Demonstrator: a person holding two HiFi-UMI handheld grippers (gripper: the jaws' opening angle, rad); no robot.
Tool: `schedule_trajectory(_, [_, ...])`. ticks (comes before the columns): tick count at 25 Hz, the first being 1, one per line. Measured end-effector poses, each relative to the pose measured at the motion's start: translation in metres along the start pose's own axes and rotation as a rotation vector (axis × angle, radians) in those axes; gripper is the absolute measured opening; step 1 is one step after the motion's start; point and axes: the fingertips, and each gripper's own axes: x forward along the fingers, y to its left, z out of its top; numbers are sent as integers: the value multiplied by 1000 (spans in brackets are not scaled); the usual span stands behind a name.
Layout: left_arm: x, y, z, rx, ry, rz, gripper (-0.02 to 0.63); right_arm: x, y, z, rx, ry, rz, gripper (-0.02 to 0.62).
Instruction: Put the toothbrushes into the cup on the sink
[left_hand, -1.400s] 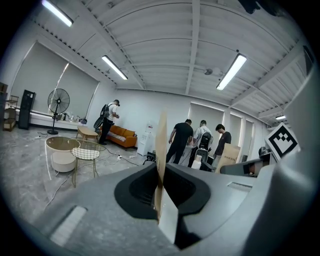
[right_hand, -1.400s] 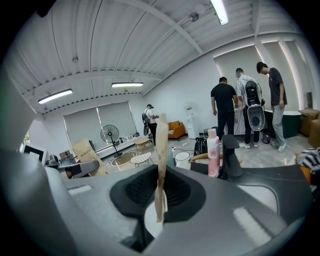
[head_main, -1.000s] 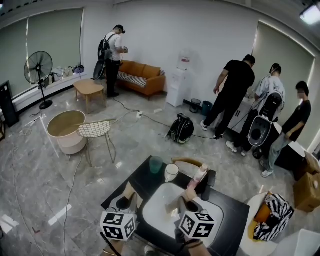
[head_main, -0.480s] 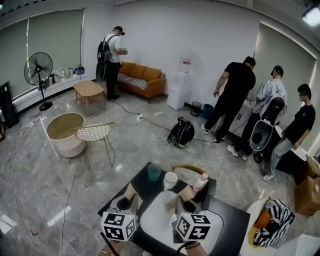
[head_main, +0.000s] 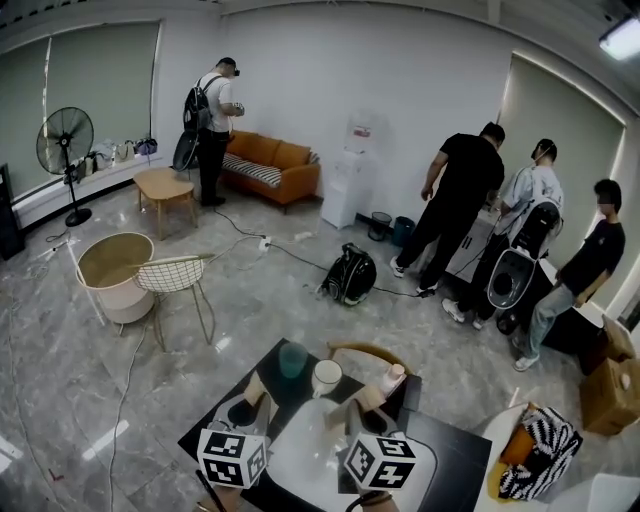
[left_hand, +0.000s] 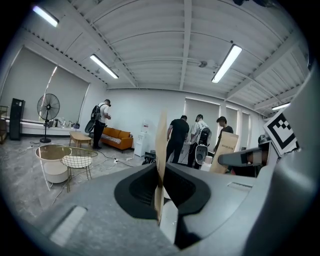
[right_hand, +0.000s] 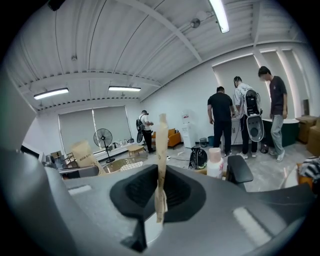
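White cup (head_main: 326, 376) stands at the far edge of the sink (head_main: 300, 462) in the head view, just beyond both claws; the right gripper (head_main: 357, 418) looks a little nearer to it than the left gripper (head_main: 250, 405). In the left gripper view, the jaws are almost closed, pinching the tan left toothbrush (left_hand: 161, 145), which stands straight up. In the right gripper view, the jaws pinch the right toothbrush (right_hand: 162, 150), upright too.
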Motion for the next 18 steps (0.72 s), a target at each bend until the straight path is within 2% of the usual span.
schedule_trajectory(18, [28,-3,8,31,16,5,37,31,-24,33,-17,-37,-3,30])
